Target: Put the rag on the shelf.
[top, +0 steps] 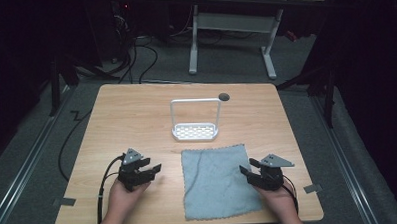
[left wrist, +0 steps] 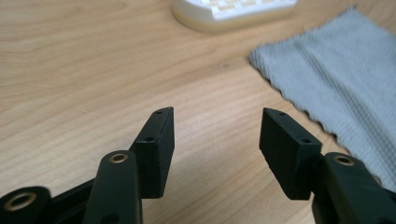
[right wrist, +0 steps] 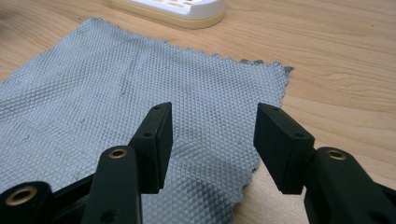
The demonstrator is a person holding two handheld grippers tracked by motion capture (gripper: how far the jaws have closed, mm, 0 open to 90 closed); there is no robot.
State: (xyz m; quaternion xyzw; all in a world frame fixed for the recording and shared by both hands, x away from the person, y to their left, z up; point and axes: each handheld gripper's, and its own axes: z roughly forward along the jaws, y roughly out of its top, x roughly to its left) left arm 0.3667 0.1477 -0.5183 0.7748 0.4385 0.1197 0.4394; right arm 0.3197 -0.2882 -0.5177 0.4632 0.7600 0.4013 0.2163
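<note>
A grey waffle-weave cloth (top: 216,180) lies flat on the wooden table (top: 136,114), near its front edge. Behind it stands a white rack (top: 196,120) with a perforated base and a tall hoop handle. My left gripper (top: 152,167) rests low over bare wood to the left of the cloth, open, nothing between its jaws (left wrist: 215,140); the cloth's (left wrist: 336,88) corner lies to its right. My right gripper (top: 248,166) hovers over the cloth's (right wrist: 116,107) right edge, open, jaws apart above the fabric (right wrist: 212,140).
A small dark round hole (top: 224,96) sits in the table behind the rack. A white-legged desk (top: 231,28) and cables stand on the floor beyond the table. Tape tabs (top: 63,201) mark the table's front corners.
</note>
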